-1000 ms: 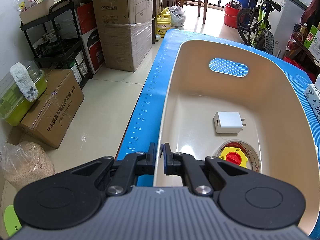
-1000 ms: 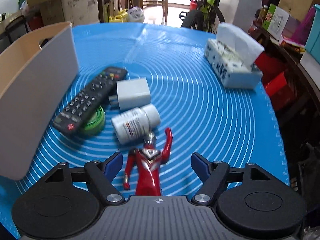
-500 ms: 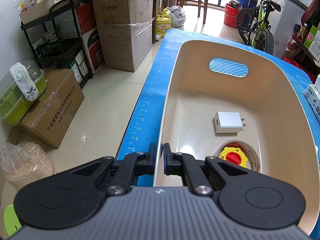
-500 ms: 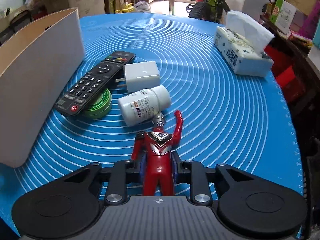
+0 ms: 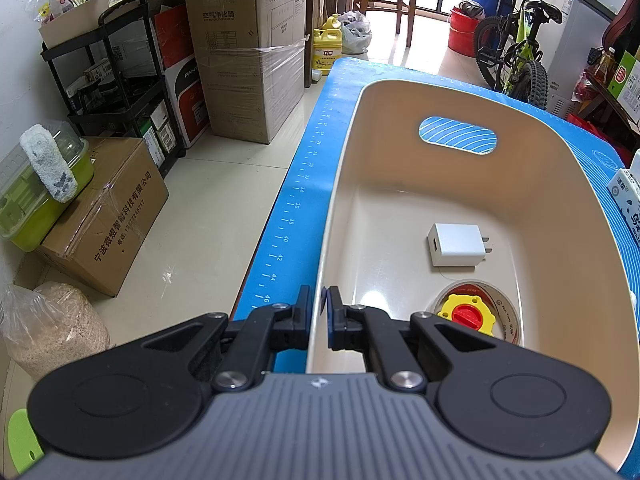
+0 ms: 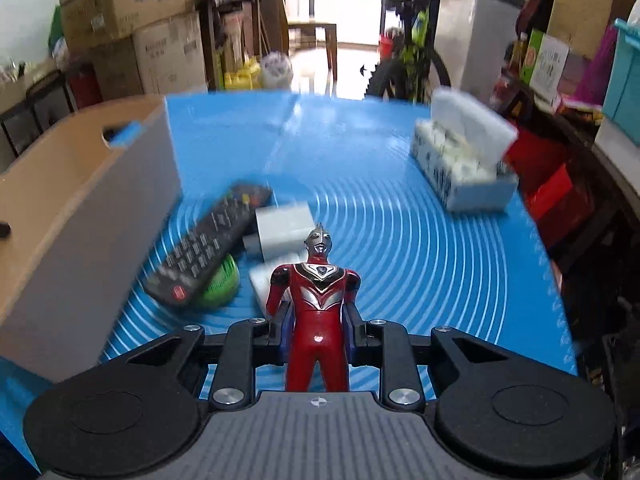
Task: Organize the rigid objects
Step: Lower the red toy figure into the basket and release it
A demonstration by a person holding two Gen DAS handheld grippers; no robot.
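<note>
My left gripper [image 5: 318, 312] is shut on the near left rim of the beige bin [image 5: 348, 148]. Inside the bin lie a white charger [image 5: 456, 245] and a tape roll [image 5: 502, 312] with a yellow and red cap [image 5: 466, 314] in it. My right gripper [image 6: 318, 332] is shut on a red and silver toy figure [image 6: 318, 300] and holds it upright above the blue mat [image 6: 420, 248]. Behind the figure lie a black remote [image 6: 208, 244], a green tin [image 6: 220, 284], a white charger [image 6: 282, 228] and a white pill bottle [image 6: 262, 280]. The bin also shows in the right wrist view [image 6: 80, 216].
A tissue box [image 6: 464, 164] stands at the mat's far right. Cardboard boxes [image 5: 248, 52], a black shelf rack [image 5: 116, 72] and a bicycle [image 5: 516, 44] stand on the floor around the table. The table's left edge [image 5: 288, 224] runs beside the bin.
My right gripper closed on the toy figure and lifted it from lying on the mat to upright above it. The left gripper has stayed on the bin rim.
</note>
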